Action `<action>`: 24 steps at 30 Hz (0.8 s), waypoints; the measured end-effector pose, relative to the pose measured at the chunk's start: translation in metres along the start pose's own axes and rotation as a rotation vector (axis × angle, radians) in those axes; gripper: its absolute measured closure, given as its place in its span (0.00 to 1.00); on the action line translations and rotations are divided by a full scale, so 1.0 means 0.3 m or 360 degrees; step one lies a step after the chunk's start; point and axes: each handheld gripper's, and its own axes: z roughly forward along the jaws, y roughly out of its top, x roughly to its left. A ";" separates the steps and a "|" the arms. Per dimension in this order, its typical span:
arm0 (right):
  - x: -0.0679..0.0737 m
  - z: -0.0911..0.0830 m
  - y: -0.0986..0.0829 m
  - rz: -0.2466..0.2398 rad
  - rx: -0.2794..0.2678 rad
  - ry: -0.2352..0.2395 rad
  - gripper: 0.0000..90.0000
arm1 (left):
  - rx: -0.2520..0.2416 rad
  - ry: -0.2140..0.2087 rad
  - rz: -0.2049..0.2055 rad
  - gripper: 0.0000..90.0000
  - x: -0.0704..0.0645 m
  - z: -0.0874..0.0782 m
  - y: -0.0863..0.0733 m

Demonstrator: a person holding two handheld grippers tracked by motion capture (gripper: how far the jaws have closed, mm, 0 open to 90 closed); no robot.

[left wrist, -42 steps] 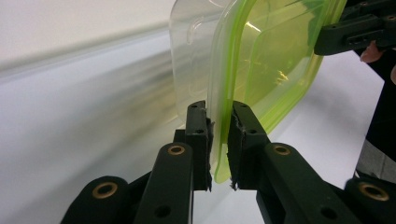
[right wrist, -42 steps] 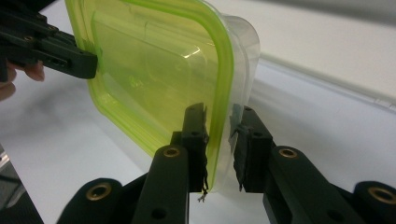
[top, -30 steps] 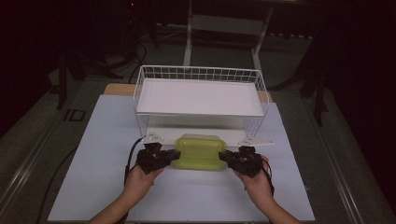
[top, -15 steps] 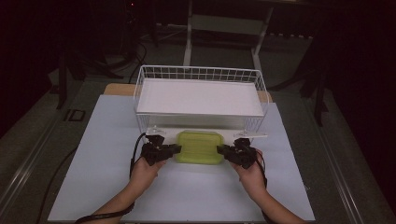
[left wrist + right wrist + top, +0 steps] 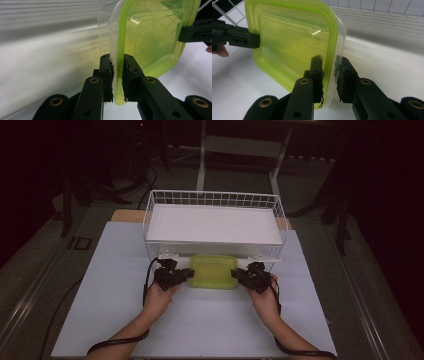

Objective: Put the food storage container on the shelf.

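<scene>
A clear plastic container with a yellow-green lid is held between both grippers just in front of the white wire basket. My left gripper is shut on the container's left edge; in the left gripper view its pads pinch the lid's rim. On the right edge my right gripper is shut too, and the right gripper view has the rim between its pads. Each gripper view also shows the other gripper's jaw tip on the far edge of the container.
The wire basket holds a white tray or box that covers its floor. A white sheet covers the table, with open room to the left, right and front. Dark floor and stands lie beyond the table.
Both grippers have carried the container forward, away from the person, up to the basket's front wall. Both keep their hold on it.
</scene>
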 end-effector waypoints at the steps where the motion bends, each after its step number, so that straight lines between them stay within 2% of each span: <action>1: -0.003 0.003 0.005 0.0005 -0.0010 0.0001 0.85 | -0.0005 -0.0008 -0.0008 0.88 0.004 0.001 0.003; 3: -0.009 0.008 0.015 0.0020 -0.0026 0.0007 0.85 | -0.0024 0.0025 0.0039 0.88 -0.005 0.000 0.006; 4: -0.007 0.010 0.017 0.0002 -0.0035 -0.0005 0.84 | -0.0021 0.0037 0.0060 0.88 -0.007 0.002 0.008; 9: -0.020 0.026 0.020 0.0007 -0.0034 -0.0047 0.82 | -0.0061 0.0028 0.0094 0.87 -0.013 0.012 0.006; 11: -0.026 0.032 0.017 0.0009 -0.0046 -0.0070 0.85 | -0.0067 0.0091 0.0134 0.86 -0.018 0.020 0.006; 12: -0.025 0.036 0.017 -0.0016 -0.0051 -0.0094 0.85 | -0.0082 0.0089 0.0139 0.86 -0.015 0.025 0.005; 14: -0.019 0.042 0.018 -0.0050 -0.0062 -0.0134 0.85 | -0.0096 0.0087 0.0123 0.86 -0.006 0.031 0.007; 18: -0.026 0.054 0.026 -0.0011 -0.0069 -0.0133 0.85 | -0.0101 0.0084 0.0109 0.85 0.001 0.041 0.013; 19: -0.028 0.056 0.028 -0.0002 -0.0071 -0.0134 0.85 | -0.0070 0.0085 0.0105 0.84 0.004 0.048 0.014; 24: -0.025 0.061 0.030 0.0039 -0.0086 -0.0152 0.86 | -0.0077 0.0061 0.0027 0.84 0.011 0.049 0.006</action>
